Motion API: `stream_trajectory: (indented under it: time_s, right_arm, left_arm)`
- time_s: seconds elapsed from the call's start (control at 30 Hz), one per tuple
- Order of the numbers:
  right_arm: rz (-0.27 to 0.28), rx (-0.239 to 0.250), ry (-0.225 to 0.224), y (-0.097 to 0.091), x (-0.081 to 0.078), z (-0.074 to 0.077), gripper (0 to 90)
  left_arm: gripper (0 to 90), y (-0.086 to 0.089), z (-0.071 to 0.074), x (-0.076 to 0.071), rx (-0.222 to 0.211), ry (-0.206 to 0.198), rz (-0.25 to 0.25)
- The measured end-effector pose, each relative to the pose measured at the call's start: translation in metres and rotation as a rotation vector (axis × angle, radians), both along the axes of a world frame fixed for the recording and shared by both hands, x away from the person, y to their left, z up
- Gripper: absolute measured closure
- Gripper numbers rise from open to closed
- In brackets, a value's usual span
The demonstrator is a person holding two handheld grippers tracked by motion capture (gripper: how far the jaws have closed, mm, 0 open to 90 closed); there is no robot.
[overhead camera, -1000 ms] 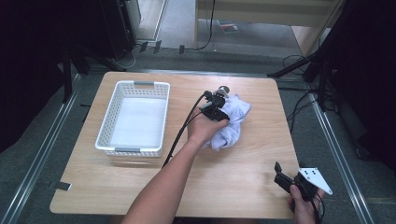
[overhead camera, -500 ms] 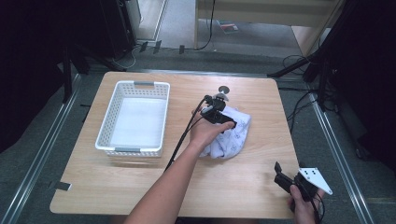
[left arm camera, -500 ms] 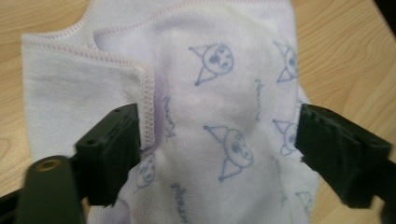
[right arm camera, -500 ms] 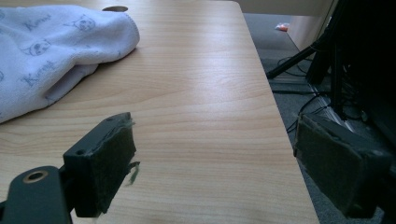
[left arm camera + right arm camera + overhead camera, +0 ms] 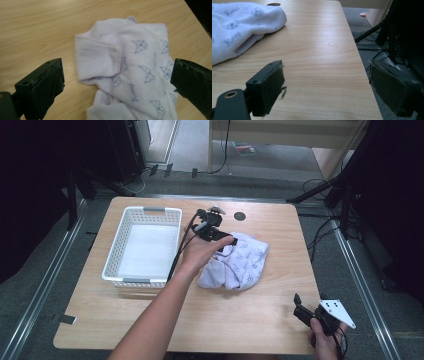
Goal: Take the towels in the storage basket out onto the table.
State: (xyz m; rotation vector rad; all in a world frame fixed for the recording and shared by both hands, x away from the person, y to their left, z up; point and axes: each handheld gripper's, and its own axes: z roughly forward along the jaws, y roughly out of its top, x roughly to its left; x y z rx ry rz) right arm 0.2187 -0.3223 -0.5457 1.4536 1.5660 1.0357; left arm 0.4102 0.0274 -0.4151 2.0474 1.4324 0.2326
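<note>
A pale lilac baby garment with blue cat prints lies crumpled on the wooden table, right of centre. My left gripper hovers over its left edge, held by a hand reaching in from below. In the left gripper view the jaws have just been opening and stand wide apart above the garment, touching nothing. My left gripper holds nothing. My right gripper rests at the table's front right corner. It is open and empty, with the garment lying farther off to its left.
A white slatted plastic basket stands empty on the left half of the table. A dark round hole sits near the back edge. The table's right edge drops to a floor with cables and dark stands.
The left gripper has opened, let go of the garment and moved up and to the left. The garment has settled lower on the table. The right gripper has kept still.
</note>
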Motion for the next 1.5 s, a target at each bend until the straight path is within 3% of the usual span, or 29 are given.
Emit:
stream_trajectory:
  time_s: [0.03,0.13,0.3,0.33,0.43,0.73,1.0,1.1,1.33,1.5]
  right_arm:
    - [0.0,-0.002,-0.001,0.0,0.0,0.0,12.9]
    - [-0.001,-0.003,0.001,0.0,0.0,0.0,12.9]
    - [-0.003,-0.004,0.001,0.0,0.0,0.0,12.9]
    - [-0.003,-0.004,0.001,0.0,0.0,0.0,12.9]
    - [-0.004,-0.004,0.001,0.0,0.0,0.0,12.9]
    - [-0.007,-0.004,0.002,0.0,0.0,0.0,12.9]
    - [-0.008,-0.004,0.002,0.0,0.0,0.0,12.9]
    - [-0.008,-0.006,0.002,0.0,0.0,0.0,12.9]
    - [-0.01,-0.009,0.0,0.001,0.0,0.0,12.9]
    - [-0.012,-0.006,-0.005,0.0,0.0,0.0,12.9]
  left_arm:
    - [0.0,0.013,0.005,-0.002,-0.008,-0.012,0.019]
    - [0.0,0.027,0.01,-0.005,-0.019,-0.024,0.03]
    - [0.0,0.063,0.02,-0.014,-0.036,-0.052,0.076]
    - [0.0,0.063,0.02,-0.014,-0.036,-0.052,0.076]
    - [0.0,0.088,0.023,-0.022,-0.034,-0.065,0.095]
    - [0.0,0.131,0.021,-0.037,-0.049,-0.083,0.141]
    - [0.0,0.166,0.019,-0.057,-0.016,-0.117,0.193]
    - [0.0,0.182,0.018,-0.07,-0.004,-0.152,0.221]
    - [0.0,0.206,0.013,-0.091,-0.024,-0.182,0.249]
    - [0.0,0.224,-0.001,-0.112,-0.018,-0.2,0.277]
